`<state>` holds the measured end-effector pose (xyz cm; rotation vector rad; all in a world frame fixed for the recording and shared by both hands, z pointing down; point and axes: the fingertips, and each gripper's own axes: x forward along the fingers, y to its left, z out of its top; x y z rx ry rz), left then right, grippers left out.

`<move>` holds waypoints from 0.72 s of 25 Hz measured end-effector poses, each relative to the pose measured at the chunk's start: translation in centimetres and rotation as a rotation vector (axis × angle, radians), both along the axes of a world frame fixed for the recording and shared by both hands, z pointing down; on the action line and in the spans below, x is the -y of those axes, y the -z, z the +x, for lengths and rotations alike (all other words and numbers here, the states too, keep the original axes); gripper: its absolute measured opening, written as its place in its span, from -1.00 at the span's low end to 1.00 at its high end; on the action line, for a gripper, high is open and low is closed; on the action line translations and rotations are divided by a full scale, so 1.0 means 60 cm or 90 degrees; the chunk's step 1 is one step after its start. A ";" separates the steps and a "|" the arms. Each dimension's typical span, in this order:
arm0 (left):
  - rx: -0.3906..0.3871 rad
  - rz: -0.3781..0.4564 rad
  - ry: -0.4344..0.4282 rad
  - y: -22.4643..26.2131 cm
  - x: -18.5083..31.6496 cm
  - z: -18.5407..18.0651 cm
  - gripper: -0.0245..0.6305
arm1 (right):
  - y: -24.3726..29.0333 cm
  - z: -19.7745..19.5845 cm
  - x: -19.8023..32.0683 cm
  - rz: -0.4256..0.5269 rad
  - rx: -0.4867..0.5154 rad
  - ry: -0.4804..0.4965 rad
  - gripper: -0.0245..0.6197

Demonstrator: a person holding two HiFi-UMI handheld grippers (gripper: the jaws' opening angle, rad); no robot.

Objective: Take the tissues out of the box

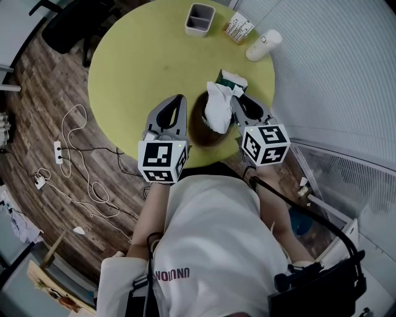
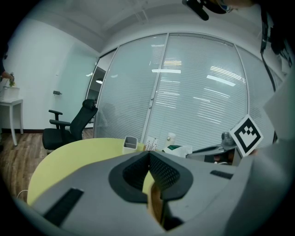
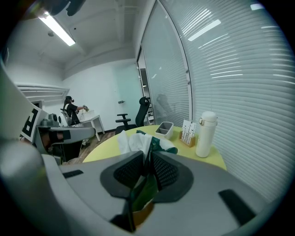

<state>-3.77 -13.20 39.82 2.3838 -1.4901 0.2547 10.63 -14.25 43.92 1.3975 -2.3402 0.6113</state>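
Note:
A green tissue pack (image 1: 228, 78) is held up over the near right part of the round yellow-green table (image 1: 136, 68). A crumpled white tissue (image 1: 218, 108) hangs out of it toward me. My right gripper (image 1: 239, 98) is shut on the edge of the pack; in the right gripper view the green wrapper (image 3: 146, 182) is pinched between the pads, with the white tissue (image 3: 133, 140) sticking up beyond them. My left gripper (image 1: 180, 99) hovers to the left of the tissue, apart from it, shut with nothing between its pads (image 2: 148, 159). The left gripper view shows the pack (image 2: 177, 149) off to its right.
A grey pen holder (image 1: 200, 18), a card stand (image 1: 239, 28) and a white bottle (image 1: 263, 45) stand at the table's far edge. A black office chair (image 1: 74, 25) is beyond the table at the left. Cables (image 1: 80, 161) lie on the wooden floor. Window blinds (image 1: 334, 74) run along the right.

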 end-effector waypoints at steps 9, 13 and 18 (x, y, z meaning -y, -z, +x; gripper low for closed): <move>0.002 0.003 -0.001 0.002 0.001 0.000 -0.89 | 0.010 0.007 0.007 0.016 -0.004 -0.010 -0.70; 0.003 0.004 -0.003 0.002 0.001 0.000 -0.89 | 0.014 0.007 0.010 0.022 -0.006 -0.011 -0.70; 0.006 0.005 -0.007 0.003 0.002 0.002 -0.88 | 0.020 0.010 0.012 0.031 -0.008 -0.012 -0.70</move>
